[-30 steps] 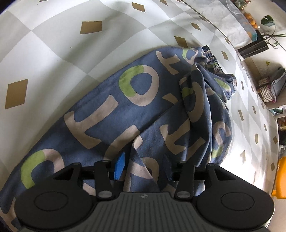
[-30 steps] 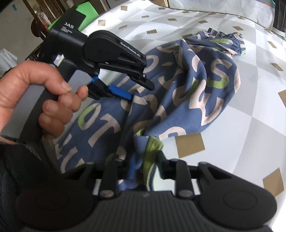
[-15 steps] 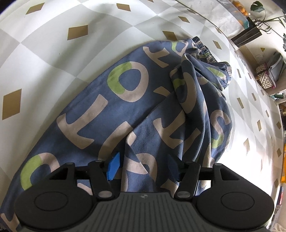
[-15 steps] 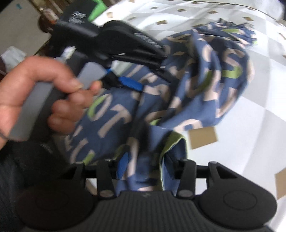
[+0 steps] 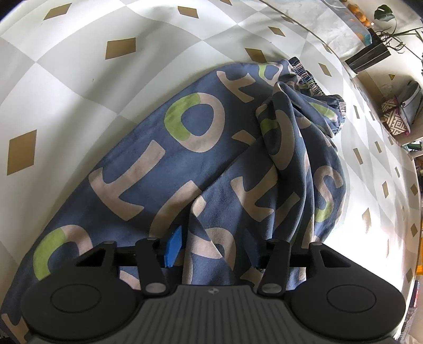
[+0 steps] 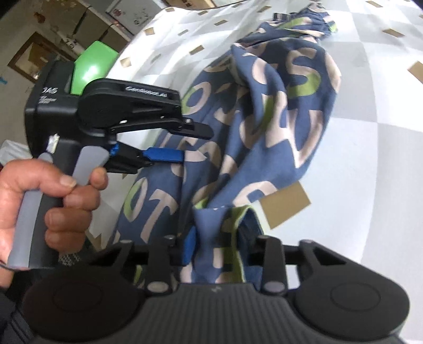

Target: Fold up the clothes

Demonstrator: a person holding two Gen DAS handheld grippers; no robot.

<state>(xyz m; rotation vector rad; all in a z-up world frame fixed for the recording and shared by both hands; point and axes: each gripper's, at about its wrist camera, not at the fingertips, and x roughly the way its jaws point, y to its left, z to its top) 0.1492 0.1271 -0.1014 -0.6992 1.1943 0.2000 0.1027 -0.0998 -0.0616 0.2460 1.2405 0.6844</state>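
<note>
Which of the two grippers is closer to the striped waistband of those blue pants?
Neither clearly. Left gripper and right gripper both grip the blue lettered pants far from the striped elastic waistband.

blue lettered garment (image 5: 201,164), checkered cloth (image 5: 79,66)

Checkered tablecloth (image 5: 79,87), potted plant (image 5: 383,16), green ball (image 6: 92,63), cardboard boxes (image 6: 66,16).

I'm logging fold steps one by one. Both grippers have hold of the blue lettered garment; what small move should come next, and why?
Probably draw the left gripper and right gripper apart. Each pinches a fold of the blue garment, which is bunched and twisted between them on the checkered cloth.
</note>
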